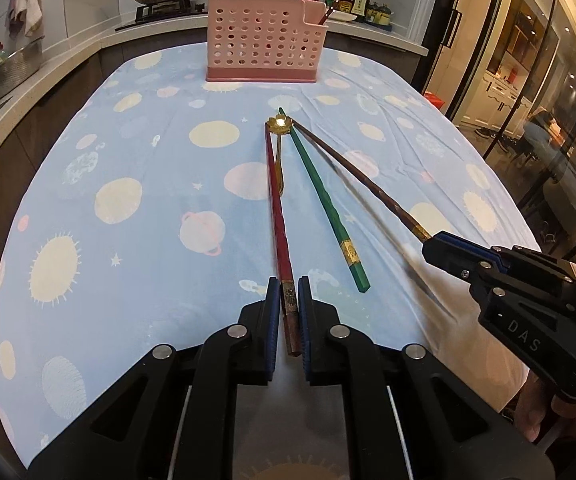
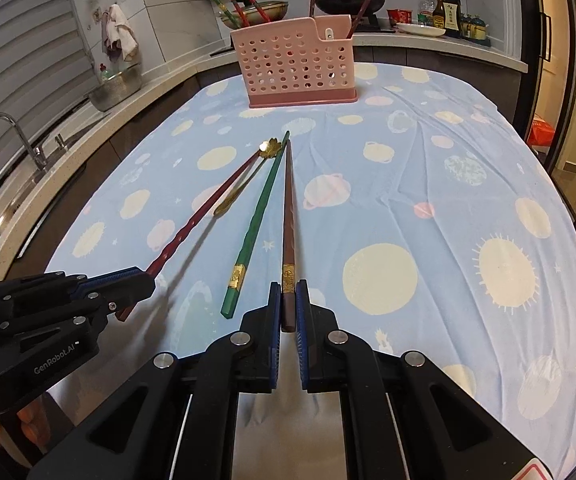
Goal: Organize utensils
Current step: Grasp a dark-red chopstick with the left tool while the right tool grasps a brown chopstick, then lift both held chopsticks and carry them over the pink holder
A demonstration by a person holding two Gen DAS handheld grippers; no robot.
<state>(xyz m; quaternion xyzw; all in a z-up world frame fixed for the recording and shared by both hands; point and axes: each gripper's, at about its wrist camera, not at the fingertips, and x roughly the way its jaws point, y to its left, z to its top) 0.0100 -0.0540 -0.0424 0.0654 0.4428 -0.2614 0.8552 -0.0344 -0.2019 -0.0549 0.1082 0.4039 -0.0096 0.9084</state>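
Closest in the left wrist view, the left gripper [image 1: 288,300] is clenched on the thick end of the red chopstick [image 1: 275,208], its blue pads pressed on either side of the gold band. That stick runs forward over the blue cloth [image 1: 127,160] to the gold spoon [image 1: 279,125], whose flower-shaped bowl lies at its tip. Just right of it the green chopstick [image 1: 320,196] lies flat on the cloth, loose, with its narrow end also near the spoon. Further right the right gripper [image 1: 432,240] grasps the end of the brown chopstick [image 1: 352,164], which slants back toward the spoon. A pink basket [image 1: 263,40] stands upright at the far edge of the cloth with several chopsticks sticking out of it. From the right wrist view, the right gripper [image 2: 288,304] is clamped on the brown chopstick [image 2: 288,208] just below its gold band. Left of it lies the green chopstick [image 2: 257,216]; beyond that, the left gripper [image 2: 149,280] holds the red chopstick [image 2: 203,212]. All three sticks converge near the spoon [image 2: 269,147], well short of the basket [image 2: 296,60]
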